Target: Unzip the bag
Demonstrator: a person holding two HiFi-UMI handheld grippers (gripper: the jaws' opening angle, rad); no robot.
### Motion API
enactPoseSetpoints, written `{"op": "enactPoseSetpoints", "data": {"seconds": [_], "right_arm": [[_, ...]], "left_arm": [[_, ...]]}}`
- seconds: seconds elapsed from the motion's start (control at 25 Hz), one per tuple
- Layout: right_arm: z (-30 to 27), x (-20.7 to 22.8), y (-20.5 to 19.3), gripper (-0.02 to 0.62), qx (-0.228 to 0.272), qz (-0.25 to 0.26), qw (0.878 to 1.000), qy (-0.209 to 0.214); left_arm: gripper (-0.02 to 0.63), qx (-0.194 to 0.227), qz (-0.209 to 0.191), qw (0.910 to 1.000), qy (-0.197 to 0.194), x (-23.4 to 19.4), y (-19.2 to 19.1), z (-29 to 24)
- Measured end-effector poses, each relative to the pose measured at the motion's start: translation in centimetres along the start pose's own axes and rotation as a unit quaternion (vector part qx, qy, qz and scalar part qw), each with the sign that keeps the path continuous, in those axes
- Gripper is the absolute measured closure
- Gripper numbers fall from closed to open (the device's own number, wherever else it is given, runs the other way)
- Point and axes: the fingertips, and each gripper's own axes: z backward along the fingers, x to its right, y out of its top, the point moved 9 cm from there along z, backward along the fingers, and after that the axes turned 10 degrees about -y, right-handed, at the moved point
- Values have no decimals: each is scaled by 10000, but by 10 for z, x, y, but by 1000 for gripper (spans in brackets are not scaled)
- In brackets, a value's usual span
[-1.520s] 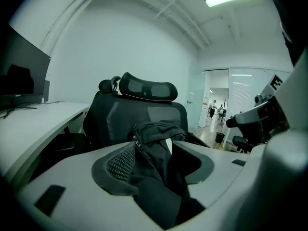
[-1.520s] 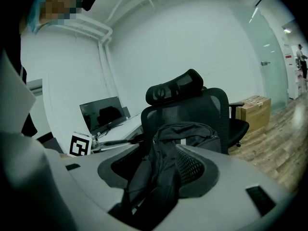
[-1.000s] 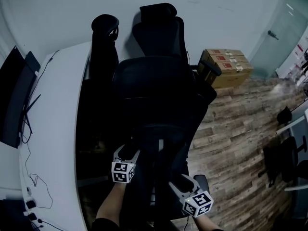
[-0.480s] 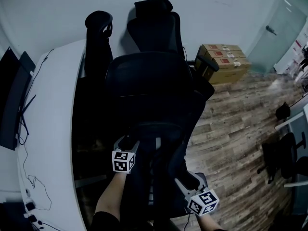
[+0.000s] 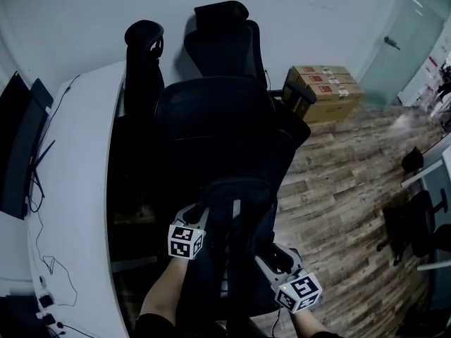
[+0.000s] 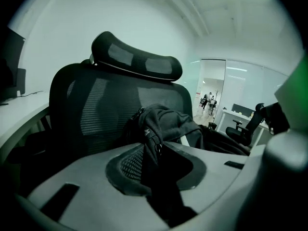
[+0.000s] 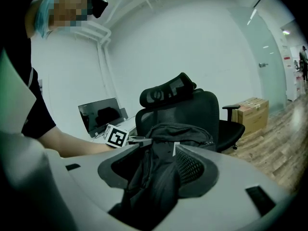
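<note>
The bag (image 5: 243,196), a black backpack, stands on the seat of a black office chair (image 5: 218,118) at the lower centre of the head view, below the chair's backrest.

The step in hand looks like securing a hold before any zip travel. In the left gripper view, the left gripper (image 6: 159,162) has dark bag fabric filling the gap between its jaws. They are closing on it, already narrowed to a small part of their spread. A small metal zip pull (image 6: 156,149) hangs on that fold just above the jaws, so the pinch seems to land beside the pull, not on it. In the right gripper view, the right gripper (image 7: 159,162) has its jaws partly closed around a thick fold of the bag (image 7: 183,134), which packs the space between the pads.

The next move probably calls for one gripper to brace the fabric while the other takes the pull and draws it along the zip line. Where that line runs is too dark to tell.

Compared with a second ago, the left jaws stood at their widest and have now come in on the fabric. In the head view the left gripper (image 5: 199,213) sits slightly higher and nearer the bag's middle, while the right gripper (image 5: 266,257) stays at the lower right edge of the seat.
</note>
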Motion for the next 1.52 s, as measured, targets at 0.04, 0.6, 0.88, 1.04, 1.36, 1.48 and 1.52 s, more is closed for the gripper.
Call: {"op": "enactPoseSetpoints", "data": {"seconds": [0.04, 0.6, 0.88, 1.04, 1.36, 1.48, 1.52], "right_arm": [[4, -3, 3, 383, 32, 79, 10000, 3], [86, -46, 21, 383, 740, 1267, 9890, -194], [136, -76, 30, 383, 874, 1901, 9773, -335], [163, -93, 31, 383, 827, 2594, 9609, -506], [207, -118, 5, 383, 618, 3236, 9390, -984], [223, -121, -3, 385, 710, 3509, 9261, -1189], [228, -122, -6, 385, 708, 3636, 9202, -1266]], "left_arm": [[503, 33, -100, 9999, -77, 11, 2, 3], [522, 482, -1475, 9853, -713, 158, 18, 86], [522, 579, -2097, 9687, -1193, 233, 12, 126], [523, 654, -2394, 9579, -1442, 273, 1, 149], [523, 698, -2726, 9407, -1892, 325, -19, 180], [523, 701, -2884, 9324, -2065, 342, -25, 185], [523, 697, -2931, 9298, -2116, 346, -27, 188]]}}
